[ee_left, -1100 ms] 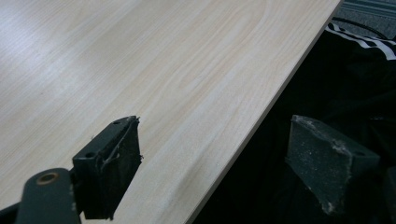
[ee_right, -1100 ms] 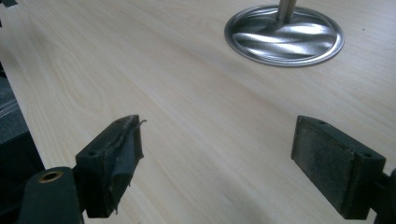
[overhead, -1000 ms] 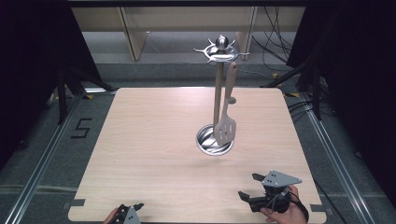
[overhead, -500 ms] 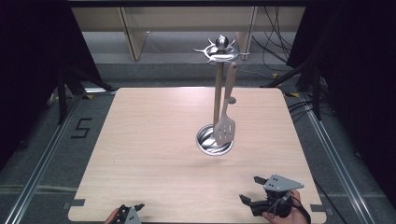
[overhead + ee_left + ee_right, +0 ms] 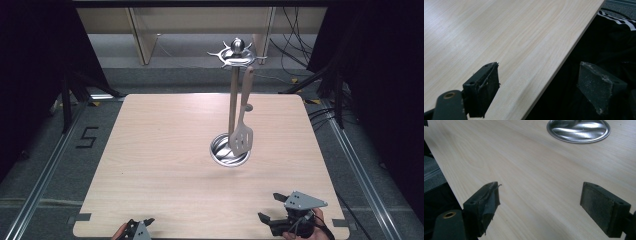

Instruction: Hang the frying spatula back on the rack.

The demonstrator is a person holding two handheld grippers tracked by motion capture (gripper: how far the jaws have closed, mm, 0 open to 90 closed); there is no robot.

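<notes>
Both grippers are sitting at the table's [image 5: 165,150] near edge: left gripper [image 5: 541,87] and right gripper [image 5: 541,207] are gaping, gripping nothing; spatula [image 5: 242,135] is hanging on stand [image 5: 232,107].

High view: above near edge, looking forward and down over table [image 5: 165,150]. Gripper views: low, close to tabletop. Right view and high view share stand base [image 5: 579,130].

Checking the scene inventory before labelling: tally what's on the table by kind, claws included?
Silver metal utensil stand with round base and hooked top: 1
Silver metal slotted spatula hanging from the stand: 1
Black two-jaw claws, left claw and right claw: 2
Total: 4
</notes>
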